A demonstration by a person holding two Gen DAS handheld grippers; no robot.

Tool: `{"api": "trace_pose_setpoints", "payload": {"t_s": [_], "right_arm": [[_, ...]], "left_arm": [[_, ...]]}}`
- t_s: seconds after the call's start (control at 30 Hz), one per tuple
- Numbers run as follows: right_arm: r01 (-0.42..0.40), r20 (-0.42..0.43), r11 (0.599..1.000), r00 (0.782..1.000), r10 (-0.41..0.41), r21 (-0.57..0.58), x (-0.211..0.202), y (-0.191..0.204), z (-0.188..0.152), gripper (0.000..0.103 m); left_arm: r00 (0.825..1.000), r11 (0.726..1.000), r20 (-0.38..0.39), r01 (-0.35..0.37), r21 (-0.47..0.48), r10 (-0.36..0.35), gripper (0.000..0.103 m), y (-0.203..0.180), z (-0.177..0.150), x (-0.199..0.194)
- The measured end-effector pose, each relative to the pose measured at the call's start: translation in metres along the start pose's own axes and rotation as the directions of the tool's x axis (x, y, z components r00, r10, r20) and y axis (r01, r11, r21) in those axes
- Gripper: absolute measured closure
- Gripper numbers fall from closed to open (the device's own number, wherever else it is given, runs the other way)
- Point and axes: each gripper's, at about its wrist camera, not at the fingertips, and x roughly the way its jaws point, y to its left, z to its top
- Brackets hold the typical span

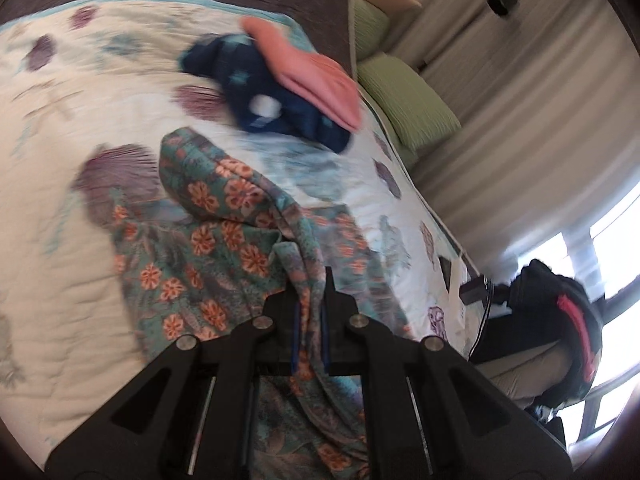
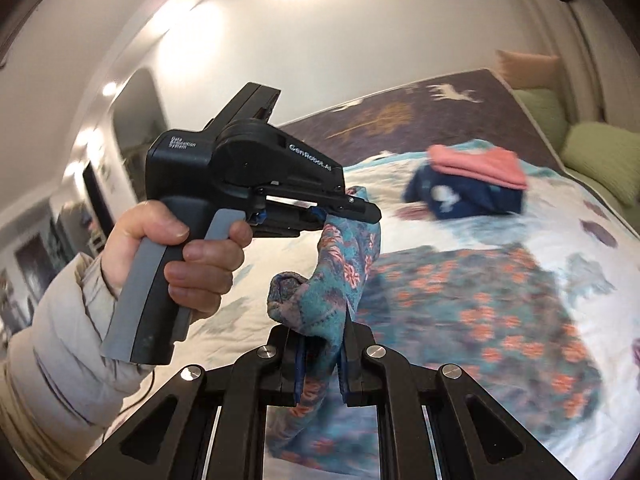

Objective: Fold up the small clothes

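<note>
A teal garment with orange flowers (image 1: pixel 208 232) lies partly spread on the quilted bed (image 1: pixel 60 160). My left gripper (image 1: pixel 310 300) is shut on a bunched edge of it. In the right wrist view the garment (image 2: pixel 460 300) trails from the bed up to both grippers. My right gripper (image 2: pixel 322 344) is shut on a twisted fold of it. Just above, a hand (image 2: pixel 192 256) holds the left gripper (image 2: pixel 368 212), which pinches the same cloth. A folded pink piece (image 1: pixel 308 72) rests on a folded navy piece (image 1: pixel 280 108) farther up the bed.
Green pillows (image 1: pixel 412 112) line the bed's far edge by the curtains (image 1: pixel 520 100). A brown blanket with white figures (image 2: pixel 420 116) covers the head of the bed. A black bag with a red mark (image 1: pixel 576 320) sits beside the bed near the window.
</note>
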Motion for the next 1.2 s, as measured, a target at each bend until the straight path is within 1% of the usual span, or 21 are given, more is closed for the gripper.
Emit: {"api": "trace_pose_setpoints", "payload": {"t_s": [0.1, 0.17, 0.27, 0.37, 0.43, 0.47, 0.53, 0.63, 0.67, 0.7, 0.73, 0.77, 0.8, 0.83, 0.9, 0.97, 1.0, 1.03, 1.1, 1.17, 1.2], "right_arm": [[0.019, 0.005, 0.997, 1.000, -0.020, 0.073, -0.014, -0.030, 0.000, 0.092], [0.040, -0.001, 0.992, 0.999, -0.041, 0.123, -0.024, -0.051, -0.003, 0.092], [0.082, -0.026, 0.974, 0.997, -0.078, 0.209, -0.034, -0.085, -0.012, 0.092], [0.114, -0.066, 0.944, 0.993, -0.099, 0.311, -0.040, -0.120, -0.024, 0.092], [0.139, -0.083, 0.932, 0.990, -0.118, 0.334, -0.046, -0.130, -0.031, 0.092], [0.148, -0.093, 0.928, 0.988, -0.123, 0.341, -0.046, -0.133, -0.034, 0.092], [0.149, -0.123, 0.920, 0.986, -0.112, 0.362, -0.043, -0.142, -0.039, 0.091], [0.128, -0.135, 0.916, 0.987, -0.081, 0.381, -0.047, -0.153, -0.044, 0.082], [0.122, -0.136, 0.918, 0.988, -0.075, 0.377, -0.050, -0.155, -0.043, 0.078], [0.118, -0.133, 0.920, 0.988, -0.073, 0.373, -0.050, -0.161, -0.043, 0.076], [0.112, -0.124, 0.924, 0.990, -0.071, 0.365, -0.054, -0.167, -0.042, 0.076], [0.108, -0.114, 0.925, 0.991, -0.071, 0.364, -0.060, -0.171, -0.042, 0.074], [0.103, -0.101, 0.924, 0.992, -0.070, 0.369, -0.067, -0.179, -0.041, 0.070], [0.101, -0.093, 0.922, 0.993, -0.071, 0.375, -0.073, -0.184, -0.042, 0.069], [0.108, -0.086, 0.917, 0.993, -0.081, 0.385, -0.083, -0.197, -0.044, 0.067], [0.162, -0.116, 0.910, 0.985, -0.127, 0.381, -0.088, -0.209, -0.048, 0.067], [0.206, -0.141, 0.906, 0.976, -0.165, 0.369, -0.091, -0.214, -0.052, 0.066], [0.219, -0.156, 0.907, 0.973, -0.173, 0.361, -0.091, -0.216, -0.054, 0.066], [0.209, -0.186, 0.919, 0.971, -0.153, 0.334, -0.091, -0.216, -0.060, 0.066], [0.192, -0.196, 0.935, 0.971, -0.137, 0.298, -0.089, -0.212, -0.062, 0.066], [0.186, -0.197, 0.943, 0.971, -0.134, 0.277, -0.089, -0.208, -0.061, 0.066]], "left_arm": [[0.999, 0.998, -0.053, 0.002, 0.063, 0.001, 0.094, -0.032, 0.004, 0.035], [0.996, 0.994, -0.091, -0.005, 0.106, 0.015, 0.094, -0.054, 0.003, 0.062], [0.989, 0.987, -0.143, -0.024, 0.162, 0.047, 0.094, -0.076, -0.002, 0.101], [0.979, 0.980, -0.191, -0.030, 0.198, 0.069, 0.094, -0.091, -0.007, 0.133], [0.973, 0.970, -0.207, -0.050, 0.239, 0.101, 0.093, -0.098, -0.012, 0.148], [0.971, 0.965, -0.208, -0.060, 0.257, 0.116, 0.090, -0.101, -0.014, 0.153], [0.970, 0.964, -0.212, -0.061, 0.257, 0.118, 0.082, -0.101, -0.015, 0.158], [0.975, 0.973, -0.198, -0.052, 0.225, 0.098, 0.074, -0.099, -0.013, 0.151], [0.979, 0.975, -0.181, -0.056, 0.217, 0.096, 0.071, -0.097, -0.013, 0.141], [0.982, 0.974, -0.162, -0.061, 0.217, 0.098, 0.064, -0.097, -0.013, 0.134], [0.986, 0.973, -0.135, -0.070, 0.221, 0.102, 0.059, -0.095, -0.015, 0.124], [0.989, 0.967, -0.097, -0.082, 0.239, 0.108, 0.058, -0.097, -0.020, 0.110], [0.992, 0.964, -0.080, -0.078, 0.253, 0.101, 0.055, -0.097, -0.024, 0.101], [0.993, 0.957, -0.058, -0.080, 0.278, 0.100, 0.052, -0.096, -0.034, 0.086], [0.995, 0.950, -0.038, -0.080, 0.301, 0.096, 0.048, -0.094, -0.050, 0.068], [0.995, 0.943, -0.022, -0.081, 0.323, 0.093, 0.046, -0.090, -0.077, 0.047], [0.995, 0.939, -0.021, -0.082, 0.333, 0.095, 0.046, -0.089, -0.089, 0.040], [0.995, 0.936, -0.023, -0.083, 0.343, 0.096, 0.046, -0.089, -0.100, 0.036], [0.994, 0.922, -0.025, -0.087, 0.377, 0.105, 0.046, -0.089, -0.126, 0.029], [0.989, 0.893, -0.025, -0.118, 0.434, 0.142, 0.046, -0.093, -0.146, 0.029], [0.987, 0.885, -0.025, -0.131, 0.447, 0.158, 0.046, -0.095, -0.151, 0.032]]}}
